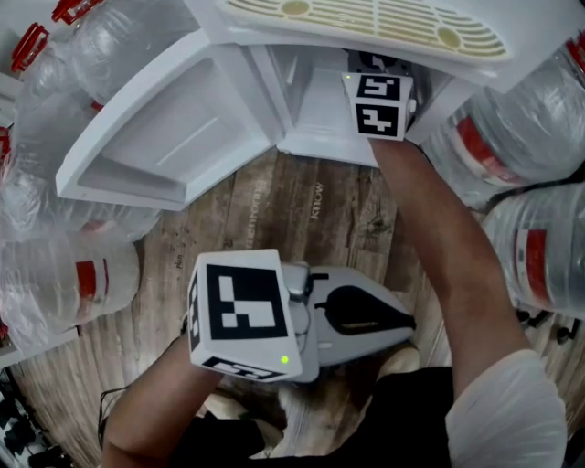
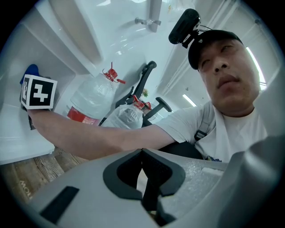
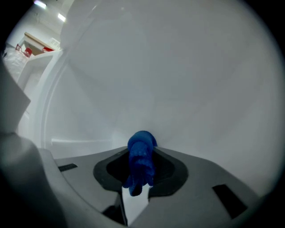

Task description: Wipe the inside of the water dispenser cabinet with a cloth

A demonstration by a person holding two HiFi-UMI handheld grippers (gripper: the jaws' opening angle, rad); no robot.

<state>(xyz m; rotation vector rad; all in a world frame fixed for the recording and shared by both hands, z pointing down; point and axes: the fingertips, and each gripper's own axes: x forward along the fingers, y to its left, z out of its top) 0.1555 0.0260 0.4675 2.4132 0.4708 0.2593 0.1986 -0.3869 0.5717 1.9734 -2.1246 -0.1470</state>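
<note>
The white water dispenser cabinet [image 1: 315,110] stands with its door [image 1: 174,137] swung out to the left. My right gripper [image 3: 141,149] is shut on a blue cloth [image 3: 141,162], whose tip is pressed against the white inner wall [image 3: 178,80]. In the head view its marker cube [image 1: 377,105] sits in the cabinet opening, with the jaws hidden inside. The left gripper view shows that cube [image 2: 39,92] with a bit of blue cloth [image 2: 30,70] beyond it. My left gripper [image 1: 402,322] hangs low over the wooden floor, outside the cabinet, shut and holding nothing [image 2: 143,153].
Several large clear water bottles with red labels crowd both sides: left [image 1: 64,274] and right [image 1: 539,256]. The dispenser's slotted top tray [image 1: 366,23] overhangs the opening. Wooden floor [image 1: 302,206] lies in front. A black cable [image 1: 539,187] runs at right.
</note>
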